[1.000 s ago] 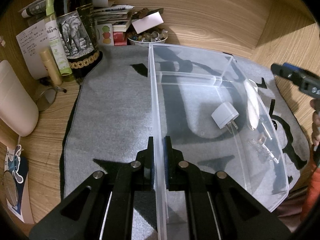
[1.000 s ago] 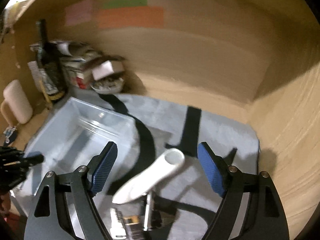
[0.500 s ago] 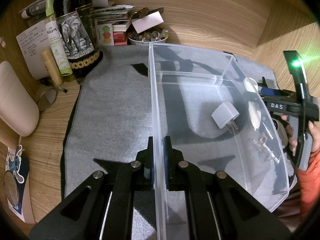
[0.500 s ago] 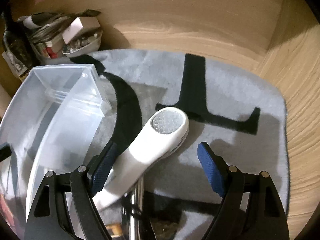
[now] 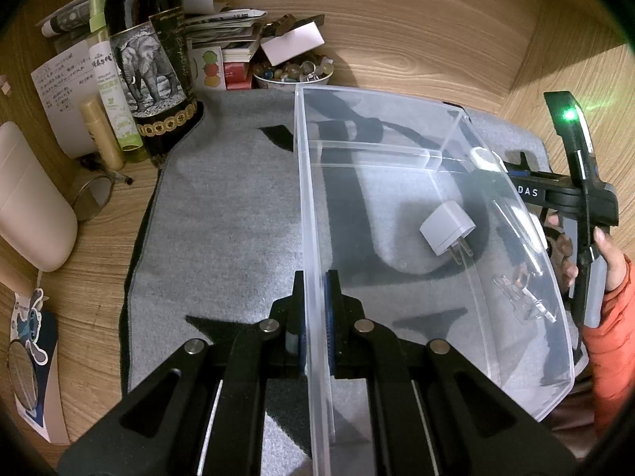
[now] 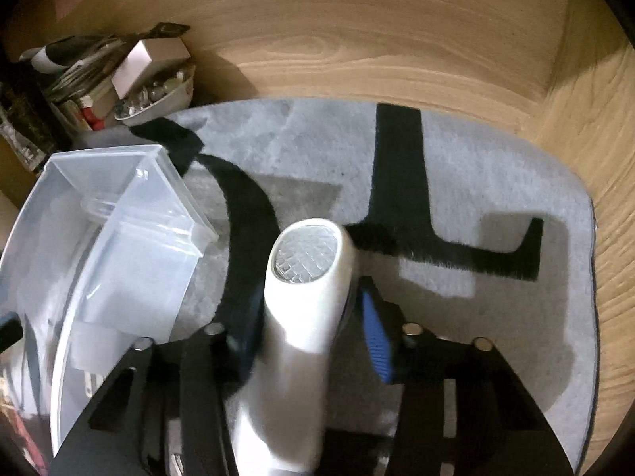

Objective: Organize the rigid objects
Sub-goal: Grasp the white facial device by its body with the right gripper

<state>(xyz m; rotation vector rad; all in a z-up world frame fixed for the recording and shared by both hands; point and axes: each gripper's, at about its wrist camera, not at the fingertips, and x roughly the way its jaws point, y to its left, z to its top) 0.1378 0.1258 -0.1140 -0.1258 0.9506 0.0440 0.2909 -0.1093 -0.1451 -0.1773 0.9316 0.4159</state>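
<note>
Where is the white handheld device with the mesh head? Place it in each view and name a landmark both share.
Left wrist: the white device shows at right, seen through the clear bin's far wall, ahead of the right gripper.
Right wrist: it fills the centre, mesh head up, between the blue-padded fingers.
Shared landmark: the bowl of beads at the mat's far edge.

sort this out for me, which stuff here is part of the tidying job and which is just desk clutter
Job: clear bin, white charger plug, white handheld device, left gripper, right gripper.

Clutter: elephant-label bottle, bead bowl, paper stack.
</note>
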